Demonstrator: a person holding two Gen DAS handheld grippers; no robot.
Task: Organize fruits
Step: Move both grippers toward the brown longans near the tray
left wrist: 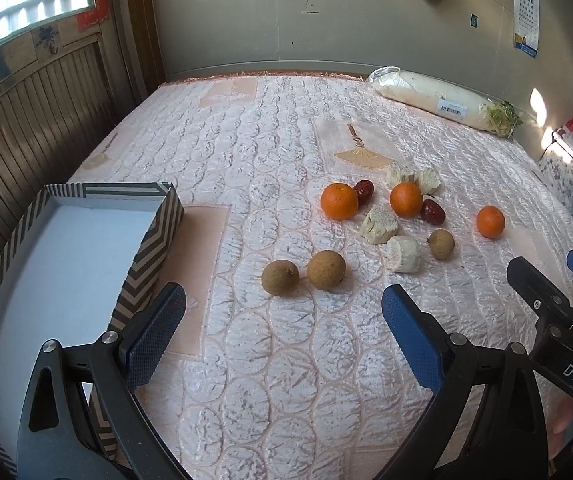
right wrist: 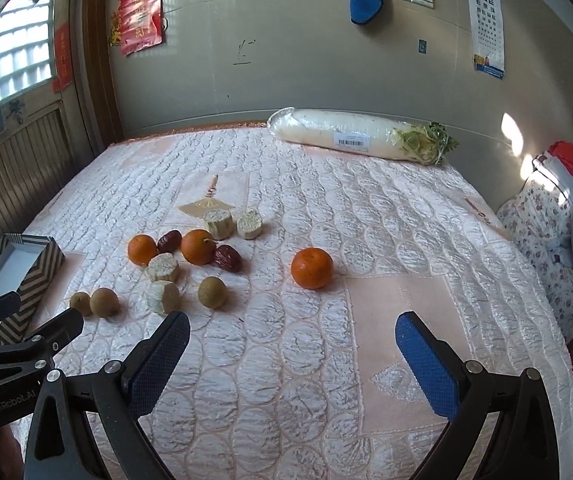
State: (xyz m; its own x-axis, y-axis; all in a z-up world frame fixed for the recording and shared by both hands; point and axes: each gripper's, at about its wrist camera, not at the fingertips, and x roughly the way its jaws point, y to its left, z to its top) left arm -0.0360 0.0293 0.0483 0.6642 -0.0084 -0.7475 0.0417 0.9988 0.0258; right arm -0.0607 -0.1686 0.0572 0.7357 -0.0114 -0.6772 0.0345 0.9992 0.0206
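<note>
In the left wrist view, the left gripper (left wrist: 282,312) hangs over a pink quilt (left wrist: 270,380) with its two blue pads far apart and nothing between them. A striped box (left wrist: 154,236) with a white floor sits on the quilt just beside the left pad, and it has no fruit in it. All the fruit lies on the quilt to the right of the box. Two brown longans (left wrist: 280,277) sit side by side, nearest to the box. Farther from the box is a big orange (left wrist: 339,201) with a red date (left wrist: 364,191) touching it. Past that is a second orange (left wrist: 406,199), a second date (left wrist: 432,211), a third longan (left wrist: 441,243) and some pale cut chunks (left wrist: 403,254). A third orange (left wrist: 490,221) sits alone, farthest from the box. A long white radish (left wrist: 438,100) in a clear wrap lies by the wall, well apart from the box. The right gripper (left wrist: 558,276) shows at the right edge. In the right wrist view, the right gripper (right wrist: 292,344) also has its blue pads wide apart and holds nothing. The box (right wrist: 40,268) is at the left edge, and the two longans (right wrist: 104,302) sit near it. The lone orange (right wrist: 311,268) is well apart from the box, just ahead of the open pads. The radish (right wrist: 350,132) lies at the back by the wall.
</note>
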